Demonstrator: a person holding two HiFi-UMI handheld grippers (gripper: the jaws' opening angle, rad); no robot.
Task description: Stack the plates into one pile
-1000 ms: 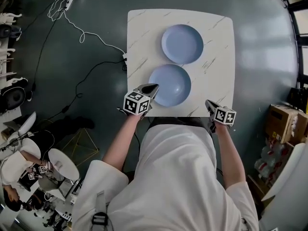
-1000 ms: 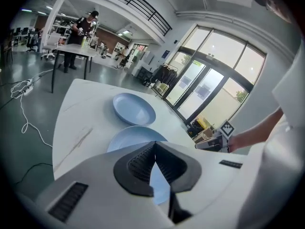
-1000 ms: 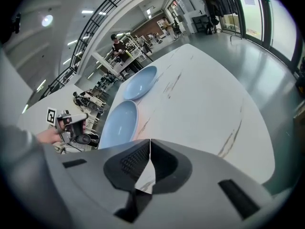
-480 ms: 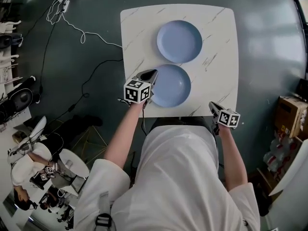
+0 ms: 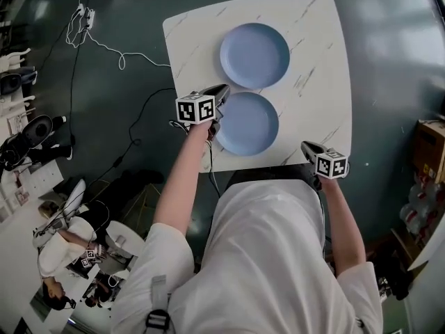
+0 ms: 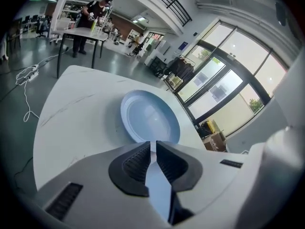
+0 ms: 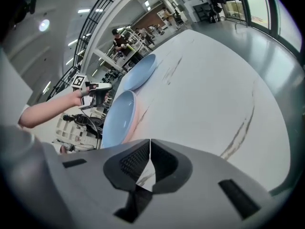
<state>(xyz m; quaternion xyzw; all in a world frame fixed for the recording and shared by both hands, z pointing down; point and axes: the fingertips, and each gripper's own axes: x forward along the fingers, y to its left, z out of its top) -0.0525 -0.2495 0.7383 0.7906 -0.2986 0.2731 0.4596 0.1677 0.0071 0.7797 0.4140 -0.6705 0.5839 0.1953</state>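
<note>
Two light blue plates lie side by side on the white marbled table: the far plate and the near plate, their rims almost touching. My left gripper hovers at the near plate's far left rim, by the gap between the plates, jaws shut with nothing gripped. In the left gripper view the far plate lies just beyond the shut left gripper. My right gripper rests shut and empty at the table's near right edge, apart from both plates. The right gripper view shows the right gripper and the near plate.
A black cable and a white cord trail across the dark floor left of the table. A cardboard box stands at the right. The person's body is close against the table's near edge. Desks and people are at the lower left.
My left gripper has travelled away from the table's near edge along the near plate's left side, up to the gap between the plates. The right gripper has stayed at the near right edge.
</note>
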